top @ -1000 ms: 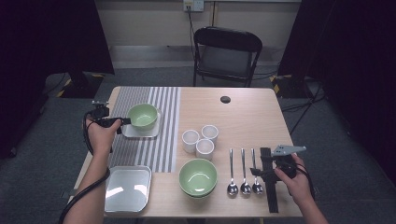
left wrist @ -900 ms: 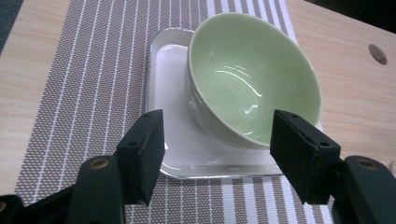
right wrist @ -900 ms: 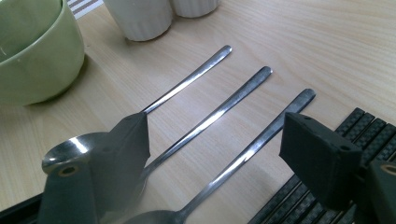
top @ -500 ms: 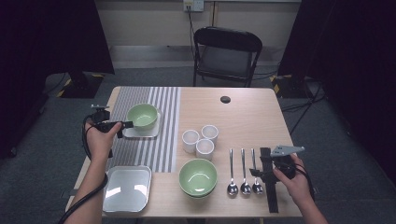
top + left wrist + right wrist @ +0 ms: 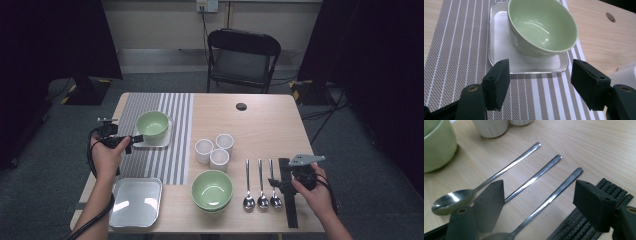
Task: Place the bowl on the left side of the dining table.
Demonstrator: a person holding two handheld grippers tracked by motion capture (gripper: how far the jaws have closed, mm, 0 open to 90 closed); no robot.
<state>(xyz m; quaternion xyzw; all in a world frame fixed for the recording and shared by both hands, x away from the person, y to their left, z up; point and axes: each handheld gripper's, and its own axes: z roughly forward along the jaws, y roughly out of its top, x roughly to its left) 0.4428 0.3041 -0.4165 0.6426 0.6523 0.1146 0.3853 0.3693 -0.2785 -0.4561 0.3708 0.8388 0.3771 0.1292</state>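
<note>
Both forearms bare, no sleeves seen. Left gripper [image 5: 134, 141]: black body, black cable looping along the arm. Right gripper [image 5: 274, 183]: black, grey three-cornered plate on top. Jaw pads are matte black blocks with small holes; brass-coloured screws at the jaw bases.

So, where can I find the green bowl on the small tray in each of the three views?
High view: the green bowl sits left of centre on the small tray, over the striped mat, just ahead of the left gripper.
Left gripper view: the bowl is at top centre, beyond the open fingers.
Right gripper view: this bowl is not in it.
Shared landmark: the striped mat under the tray.
</note>
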